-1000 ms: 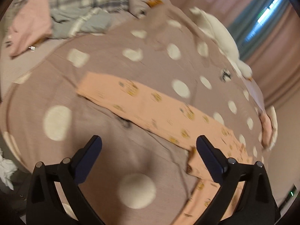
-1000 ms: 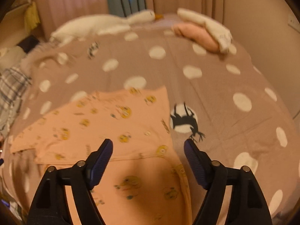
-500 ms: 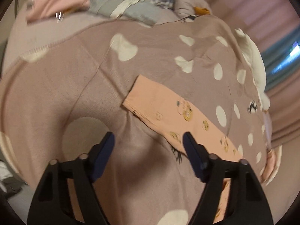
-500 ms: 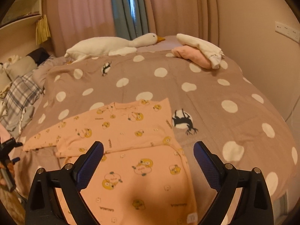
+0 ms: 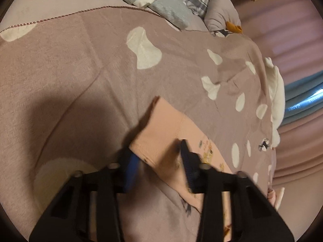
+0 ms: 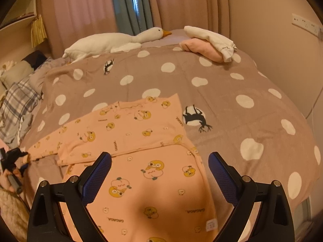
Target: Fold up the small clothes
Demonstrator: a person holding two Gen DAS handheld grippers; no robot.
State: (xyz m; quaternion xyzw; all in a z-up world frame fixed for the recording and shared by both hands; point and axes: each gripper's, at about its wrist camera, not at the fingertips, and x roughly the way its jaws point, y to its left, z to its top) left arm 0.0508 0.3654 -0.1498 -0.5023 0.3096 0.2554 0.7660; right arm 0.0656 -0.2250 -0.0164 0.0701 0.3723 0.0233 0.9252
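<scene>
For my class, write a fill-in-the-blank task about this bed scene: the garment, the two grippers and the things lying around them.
1. The peach garment is printed with yellow ____.
2. The left gripper has just been closing on the end of the garment's ____.
3. The right gripper hovers over the garment with its jaws ____.
4. The white plush toy at the far side of the spotted blanket is a ____.

Missing words: ducks; sleeve; open; goose

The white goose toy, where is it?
In the right wrist view the goose toy lies at the far edge of the bed, before the curtains, left of folded clothes.
</scene>
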